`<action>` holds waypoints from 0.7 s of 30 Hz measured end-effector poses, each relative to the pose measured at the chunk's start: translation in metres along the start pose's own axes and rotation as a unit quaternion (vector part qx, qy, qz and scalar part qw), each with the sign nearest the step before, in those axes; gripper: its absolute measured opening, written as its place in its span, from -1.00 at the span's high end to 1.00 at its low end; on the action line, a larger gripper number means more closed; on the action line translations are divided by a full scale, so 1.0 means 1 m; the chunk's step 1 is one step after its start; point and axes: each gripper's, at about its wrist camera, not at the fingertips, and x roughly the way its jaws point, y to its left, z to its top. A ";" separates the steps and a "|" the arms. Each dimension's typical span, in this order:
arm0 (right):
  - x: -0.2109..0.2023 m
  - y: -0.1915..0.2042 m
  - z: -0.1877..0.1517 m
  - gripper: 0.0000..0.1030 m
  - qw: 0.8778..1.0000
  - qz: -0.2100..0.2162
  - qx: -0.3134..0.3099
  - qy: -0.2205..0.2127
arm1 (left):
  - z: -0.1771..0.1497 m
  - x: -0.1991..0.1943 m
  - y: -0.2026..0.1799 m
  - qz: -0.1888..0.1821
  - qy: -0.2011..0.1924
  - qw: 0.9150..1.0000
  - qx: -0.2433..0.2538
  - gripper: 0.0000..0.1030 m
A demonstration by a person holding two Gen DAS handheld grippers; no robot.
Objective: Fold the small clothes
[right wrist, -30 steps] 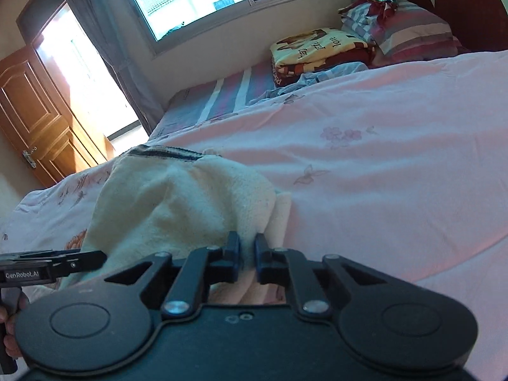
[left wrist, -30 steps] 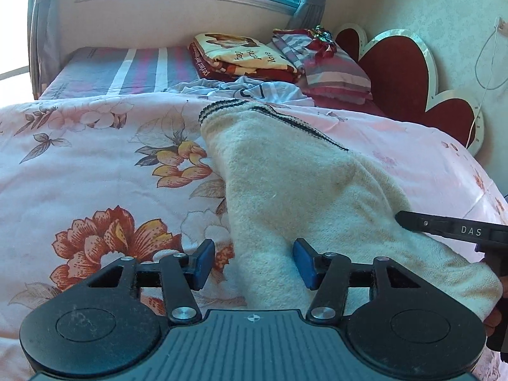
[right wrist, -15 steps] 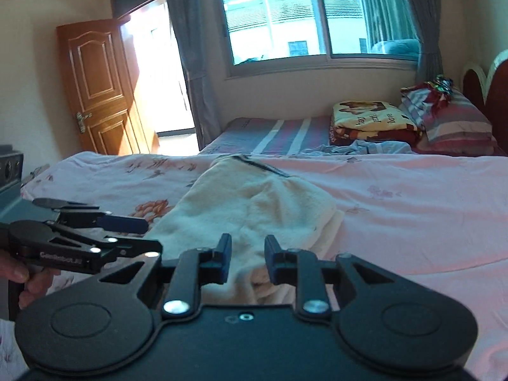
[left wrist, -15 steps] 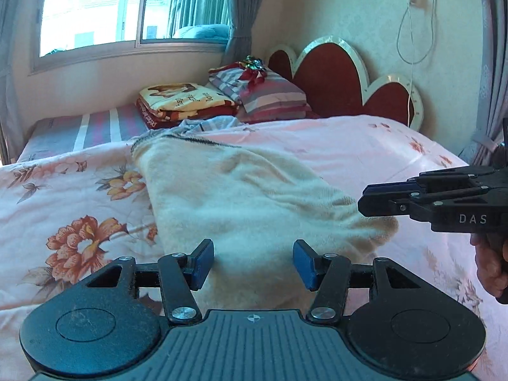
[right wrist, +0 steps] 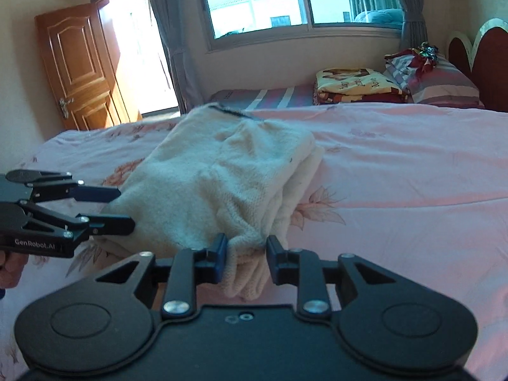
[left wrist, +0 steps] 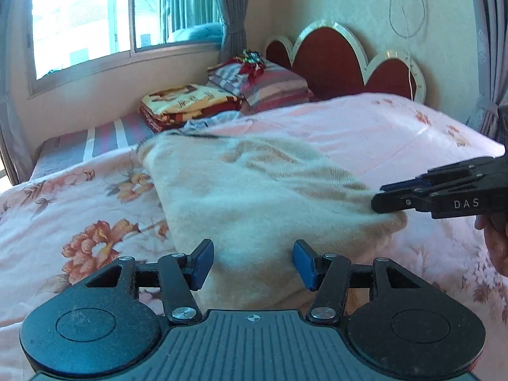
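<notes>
Scene: a cream sweater [left wrist: 254, 197] lies folded lengthwise on the pink floral bedspread [left wrist: 79, 216] of a bed, its dark-trimmed hem toward the far edge by the window.
Left tool [left wrist: 252, 265]: jaws wide apart and empty, hanging over the sweater's near end.
Right tool [right wrist: 246, 258]: a second ago clamped on the near corner; now its jaws are opening, the cloth between them but no longer pressed.
Change: both tools have swung up and levelled off from the fabric.
Meaning: this fold looks laid down and released; a crosswise fold probably comes next.
</notes>
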 end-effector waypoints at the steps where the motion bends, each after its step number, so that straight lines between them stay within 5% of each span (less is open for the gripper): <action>1: -0.003 0.001 0.006 0.46 1.000 -0.003 -0.006 -0.010 | 0.007 -0.003 0.007 0.007 -0.018 1.000 -0.006 -0.08; 6: 0.023 -0.005 0.047 0.44 0.999 -0.020 -0.023 -0.025 | 0.050 0.027 0.049 0.020 -0.046 0.998 -0.047 -0.08; 12: 0.088 -0.018 0.091 0.44 0.999 -0.011 -0.034 -0.008 | 0.078 0.096 0.079 -0.007 -0.025 0.995 -0.096 -0.08; 16: 0.118 -0.024 0.090 0.44 0.999 -0.010 -0.044 0.017 | 0.070 0.130 0.084 -0.013 0.007 0.992 -0.126 -0.08; 21: 0.135 -0.034 0.066 0.46 0.997 -0.035 -0.053 0.051 | 0.058 0.142 0.071 0.012 0.027 0.997 -0.078 -0.08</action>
